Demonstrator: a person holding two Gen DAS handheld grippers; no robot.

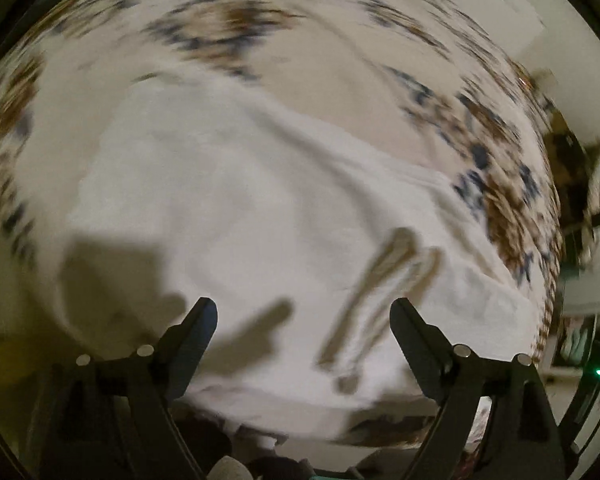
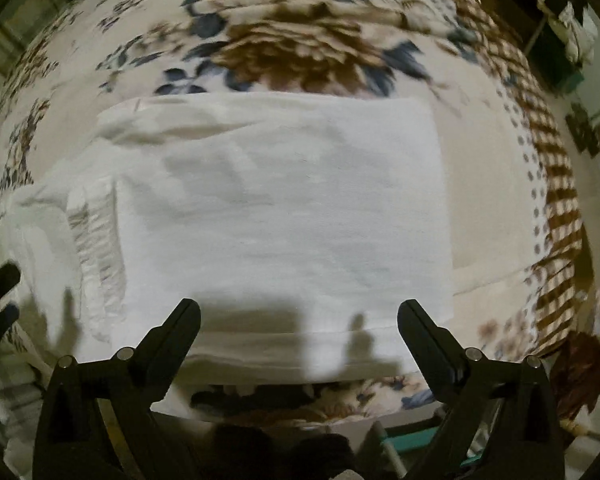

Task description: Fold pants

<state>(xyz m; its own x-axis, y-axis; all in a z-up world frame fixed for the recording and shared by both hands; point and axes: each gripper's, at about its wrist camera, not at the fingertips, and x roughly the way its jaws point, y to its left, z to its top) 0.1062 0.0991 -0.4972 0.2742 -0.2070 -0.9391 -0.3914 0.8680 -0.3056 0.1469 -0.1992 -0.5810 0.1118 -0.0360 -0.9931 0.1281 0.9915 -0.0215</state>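
We see bare floral bedspread (image 2: 292,40) across the frame's top, folded white pants (image 2: 284,208) filling centre, clutter (image 2: 568,28) crowding upper right

Cream bedspread (image 2: 300,40) with brown and blue flowers, checked brown border (image 2: 556,216), dim cluttered room beyond.

Dim warm light, heavy motion blur in the left view, fisheye-bent edges, hard tool shadows on white pants (image 2: 284,208).
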